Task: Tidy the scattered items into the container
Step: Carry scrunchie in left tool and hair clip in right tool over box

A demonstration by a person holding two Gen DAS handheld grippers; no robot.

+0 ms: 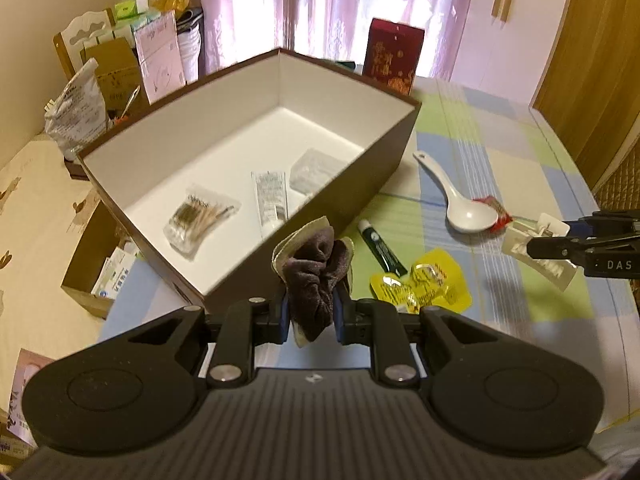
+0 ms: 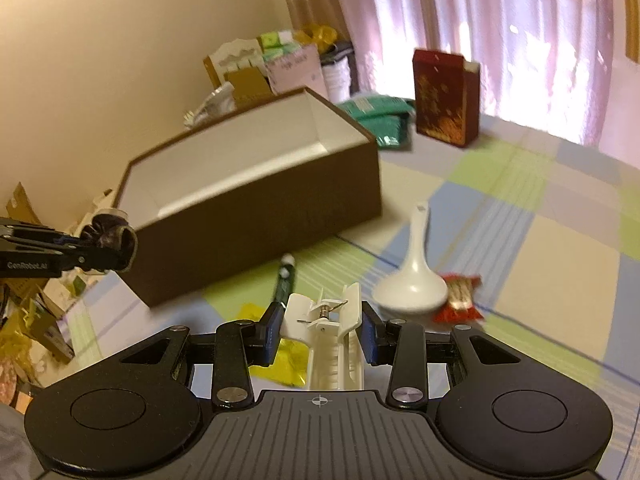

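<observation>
Left gripper (image 1: 310, 312) is clamped on a brown sock (image 1: 314, 276) at the near corner of the brown box (image 1: 360, 184). Left-wrist view alone shows the box contents: cotton swabs (image 1: 200, 216), tube (image 1: 271, 204). Right gripper (image 2: 320, 328) is clamped on a white clip (image 2: 326, 320).

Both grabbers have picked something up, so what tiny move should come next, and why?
Probably carry the left gripper forward over the brown box and release: it is shut on the brown cloth, just short of the near wall.
</observation>
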